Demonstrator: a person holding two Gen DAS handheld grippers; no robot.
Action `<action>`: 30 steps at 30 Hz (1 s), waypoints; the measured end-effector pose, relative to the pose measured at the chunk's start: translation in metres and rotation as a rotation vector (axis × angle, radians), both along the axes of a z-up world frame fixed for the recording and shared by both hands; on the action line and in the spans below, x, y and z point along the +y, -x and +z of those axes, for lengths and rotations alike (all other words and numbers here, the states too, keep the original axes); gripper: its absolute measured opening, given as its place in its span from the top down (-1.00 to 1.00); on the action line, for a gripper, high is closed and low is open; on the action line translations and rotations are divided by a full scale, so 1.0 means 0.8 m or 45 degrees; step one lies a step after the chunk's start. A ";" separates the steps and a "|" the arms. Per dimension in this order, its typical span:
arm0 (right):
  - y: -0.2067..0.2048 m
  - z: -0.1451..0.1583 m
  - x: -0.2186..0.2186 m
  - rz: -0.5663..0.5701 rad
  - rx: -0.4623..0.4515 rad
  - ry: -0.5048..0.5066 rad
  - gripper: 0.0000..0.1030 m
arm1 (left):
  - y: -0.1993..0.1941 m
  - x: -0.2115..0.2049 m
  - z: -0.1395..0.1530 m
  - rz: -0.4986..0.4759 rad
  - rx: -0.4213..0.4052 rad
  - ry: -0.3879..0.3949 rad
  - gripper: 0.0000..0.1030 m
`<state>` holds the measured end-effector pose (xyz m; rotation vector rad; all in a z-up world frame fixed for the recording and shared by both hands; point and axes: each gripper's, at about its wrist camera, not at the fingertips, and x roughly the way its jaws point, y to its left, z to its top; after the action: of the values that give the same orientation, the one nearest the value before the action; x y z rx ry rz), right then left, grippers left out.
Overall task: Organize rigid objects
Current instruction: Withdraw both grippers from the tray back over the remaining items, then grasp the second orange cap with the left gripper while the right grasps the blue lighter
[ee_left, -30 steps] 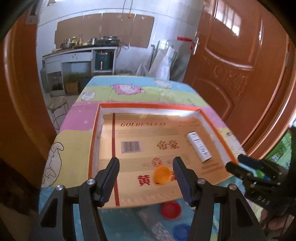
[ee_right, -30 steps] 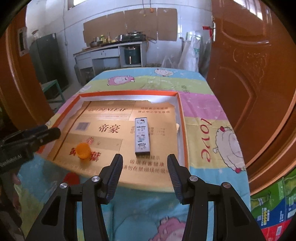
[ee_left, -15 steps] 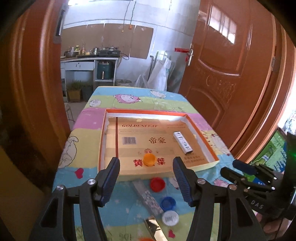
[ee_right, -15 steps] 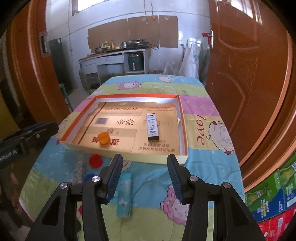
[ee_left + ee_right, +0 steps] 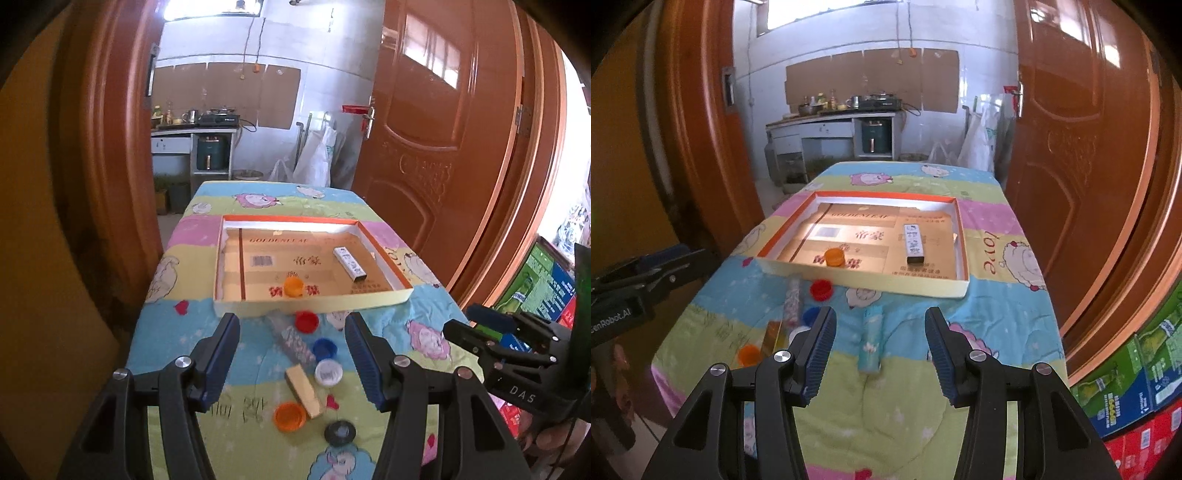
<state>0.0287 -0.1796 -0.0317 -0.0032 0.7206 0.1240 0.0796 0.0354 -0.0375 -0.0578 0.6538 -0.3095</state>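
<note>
Both grippers (image 5: 291, 354) (image 5: 879, 347) empty, jaws apart, above loose caps (image 5: 306, 320) awaiting sorting into shallow box (image 5: 314, 306) holding orange cap (image 5: 293, 286).

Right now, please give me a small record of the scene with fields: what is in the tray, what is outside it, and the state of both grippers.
in tray: orange cap; white box
on cloth before tray: red cap; blue cap; white cap; second orange cap; black cap; tan box; teal box
left gripper: open, empty
right gripper: open, empty
</note>
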 end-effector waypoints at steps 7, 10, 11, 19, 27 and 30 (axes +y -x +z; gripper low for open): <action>0.021 -0.010 0.007 0.002 0.021 0.007 0.00 | 0.032 0.009 -0.017 0.051 -0.019 -0.017 -0.16; 0.025 -0.011 0.011 0.011 0.020 0.005 0.00 | 0.041 0.013 -0.023 0.062 -0.031 -0.031 -0.16; 0.026 -0.011 0.012 0.012 0.017 0.005 0.00 | 0.043 0.013 -0.025 0.069 -0.033 -0.044 -0.16; 0.033 -0.034 0.024 0.050 0.039 0.002 0.00 | 0.047 0.024 -0.061 0.055 0.040 -0.043 -0.16; 0.024 -0.058 0.020 0.034 0.104 -0.012 0.00 | 0.043 0.016 -0.098 0.002 0.113 -0.058 -0.13; 0.022 -0.063 0.019 0.032 0.117 -0.017 0.00 | 0.038 0.009 -0.113 -0.020 0.145 -0.089 -0.04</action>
<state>0.0115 -0.1645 -0.0822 0.0061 0.8120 0.1536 0.0493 0.0423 -0.1275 -0.0033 0.7775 -0.3000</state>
